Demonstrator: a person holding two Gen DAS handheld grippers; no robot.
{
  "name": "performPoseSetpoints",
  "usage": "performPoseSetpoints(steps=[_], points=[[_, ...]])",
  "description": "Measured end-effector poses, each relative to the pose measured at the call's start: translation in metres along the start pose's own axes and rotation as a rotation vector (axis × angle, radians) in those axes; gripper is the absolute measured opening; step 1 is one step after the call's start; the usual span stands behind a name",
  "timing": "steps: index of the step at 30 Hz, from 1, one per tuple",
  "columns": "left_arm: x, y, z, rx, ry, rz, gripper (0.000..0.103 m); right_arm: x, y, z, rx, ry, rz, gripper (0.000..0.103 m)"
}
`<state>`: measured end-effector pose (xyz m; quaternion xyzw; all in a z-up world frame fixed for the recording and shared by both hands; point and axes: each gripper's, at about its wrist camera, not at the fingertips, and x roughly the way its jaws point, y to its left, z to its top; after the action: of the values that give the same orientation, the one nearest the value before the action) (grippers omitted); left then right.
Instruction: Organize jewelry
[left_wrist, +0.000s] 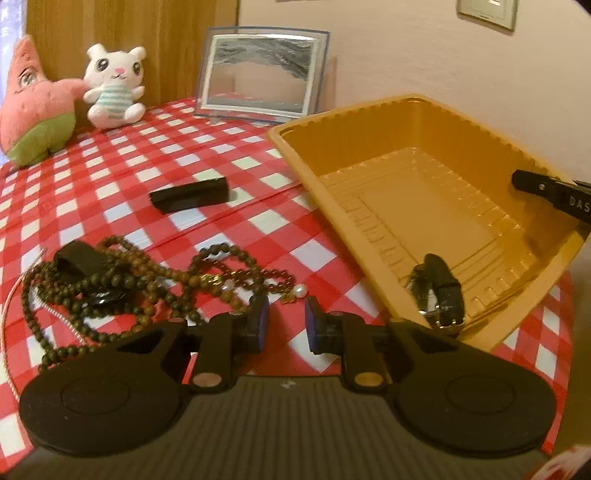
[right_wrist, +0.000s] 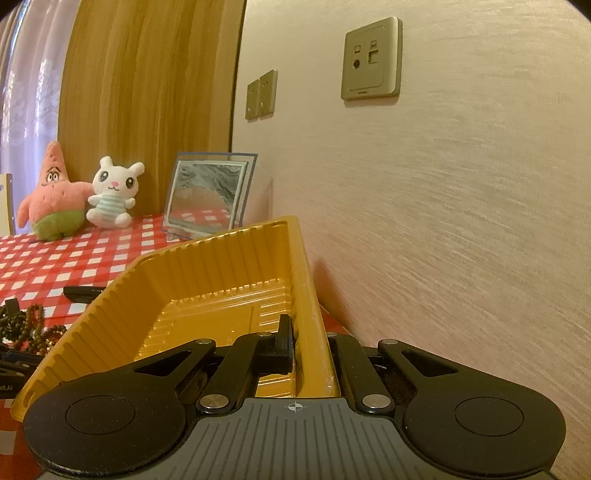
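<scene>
a tangle of beaded necklaces (left_wrist: 147, 280) lies on the checked tablecloth (left_wrist: 221, 155) at nine o'clock of the left gripper (left_wrist: 286, 319), whose jaws are slightly apart and empty. a watch (left_wrist: 441, 291) rests in the yellow tray (left_wrist: 461, 140) at two o'clock. the right gripper (right_wrist: 310, 343) is clamped on the tray's wall.

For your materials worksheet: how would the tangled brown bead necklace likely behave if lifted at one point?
The bead necklace would probably drape limply, since its strands lie in loose loops. Being tangled over a black strap, it may drag that along. Its round beads might slip in a pinch.
</scene>
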<state>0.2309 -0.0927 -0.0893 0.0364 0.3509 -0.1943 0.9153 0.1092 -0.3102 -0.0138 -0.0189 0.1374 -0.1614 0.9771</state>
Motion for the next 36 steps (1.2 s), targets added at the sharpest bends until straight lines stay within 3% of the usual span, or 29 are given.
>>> performPoseSetpoints(steps=[15,27,32,36], points=[[0.014,-0.006,0.002,0.071,-0.025,0.008,0.015,0.007,-0.006,0.001,0.009,0.006,-0.013,0.004],[-0.019,-0.001,0.0,0.054,-0.075,0.024,0.014,0.002,-0.006,-0.001,-0.002,-0.017,0.0,0.003],[-0.048,-0.001,0.01,0.011,-0.135,-0.022,0.014,-0.001,-0.001,0.0,-0.018,-0.029,0.013,0.003],[-0.06,-0.013,0.018,0.002,-0.158,-0.112,0.014,-0.003,0.003,0.001,-0.035,-0.037,0.031,0.003]])
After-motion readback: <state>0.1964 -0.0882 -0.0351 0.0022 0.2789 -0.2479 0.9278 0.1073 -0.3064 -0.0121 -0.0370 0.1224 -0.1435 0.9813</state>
